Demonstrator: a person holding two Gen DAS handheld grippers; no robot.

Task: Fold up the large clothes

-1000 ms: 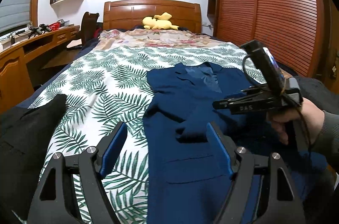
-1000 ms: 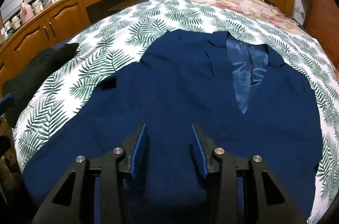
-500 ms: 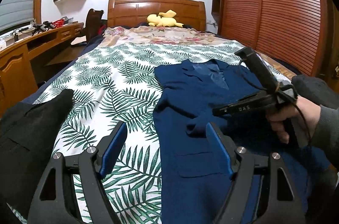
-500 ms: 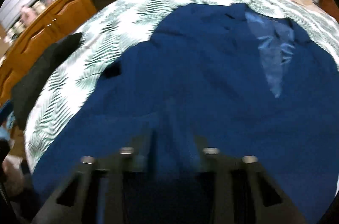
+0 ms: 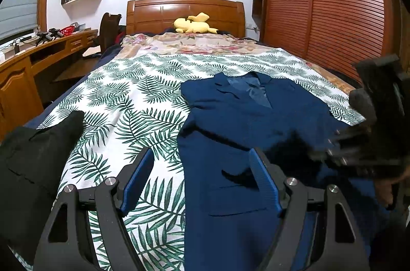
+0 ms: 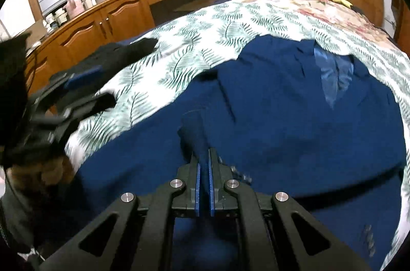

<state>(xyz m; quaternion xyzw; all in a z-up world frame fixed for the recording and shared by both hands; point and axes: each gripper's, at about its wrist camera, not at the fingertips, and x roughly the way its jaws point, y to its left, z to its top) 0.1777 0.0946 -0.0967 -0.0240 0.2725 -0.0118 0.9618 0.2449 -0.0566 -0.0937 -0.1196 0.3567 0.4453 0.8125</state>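
A navy blue suit jacket (image 5: 246, 117) lies front up on the leaf-print bedspread (image 5: 133, 101), collar toward the headboard. It fills the right wrist view (image 6: 294, 122). My right gripper (image 6: 203, 163) is shut on a pinched fold of the jacket's cloth and lifts it into a small peak. It shows blurred at the right edge of the left wrist view (image 5: 353, 150). My left gripper (image 5: 202, 168) is open and empty, hovering over the jacket's left edge near its pocket. It also shows blurred in the right wrist view (image 6: 84, 81).
A black garment (image 5: 33, 155) lies at the bed's left front corner. A yellow plush toy (image 5: 194, 24) sits by the wooden headboard. A wooden desk (image 6: 115, 12) with clutter runs along the left. A slatted wardrobe (image 5: 320, 1) stands at the right.
My right gripper closed on the jacket cloth and pulled a fold upward. My left gripper drew back and up a little, still open.
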